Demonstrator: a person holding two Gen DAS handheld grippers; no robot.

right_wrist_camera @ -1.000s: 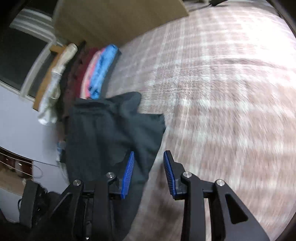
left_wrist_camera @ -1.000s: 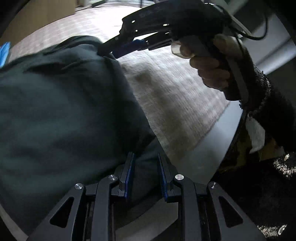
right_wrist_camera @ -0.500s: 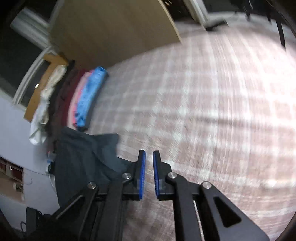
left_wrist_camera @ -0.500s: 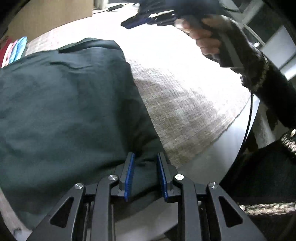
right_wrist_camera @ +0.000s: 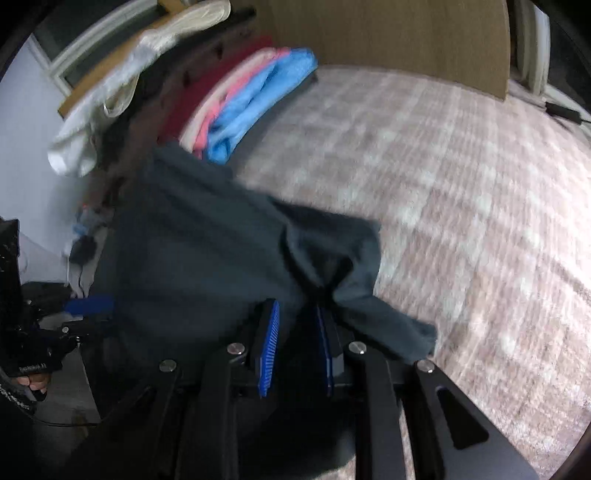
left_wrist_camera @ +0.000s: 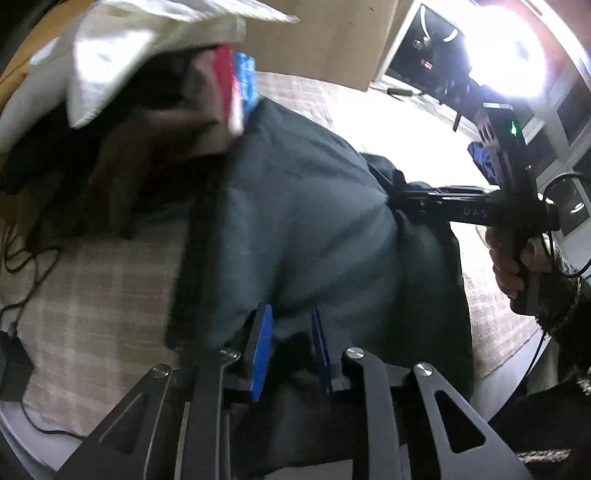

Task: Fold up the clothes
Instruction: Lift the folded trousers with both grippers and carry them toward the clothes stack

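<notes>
A dark green garment [left_wrist_camera: 303, 229] hangs between both grippers above the plaid bed cover; it also shows in the right wrist view [right_wrist_camera: 207, 251]. My left gripper [left_wrist_camera: 291, 332] is shut on its near edge, cloth bunched between the blue pads. My right gripper [right_wrist_camera: 297, 325] is shut on another edge, with a loose corner of the garment [right_wrist_camera: 391, 328] drooping to its right. In the left wrist view the right gripper [left_wrist_camera: 402, 201] pinches the cloth from the right.
A stack of folded clothes, blue [right_wrist_camera: 258, 107], pink and dark red, stands against the wooden headboard [right_wrist_camera: 369, 33], with a white cloth [right_wrist_camera: 110, 96] on top. The plaid bed cover [right_wrist_camera: 461, 192] spreads to the right. Cables [left_wrist_camera: 26, 258] lie at the left edge.
My right gripper, empty and away from the garment before, now grips its edge. Both grippers have lifted the garment and swung it toward the stack of folded clothes.
</notes>
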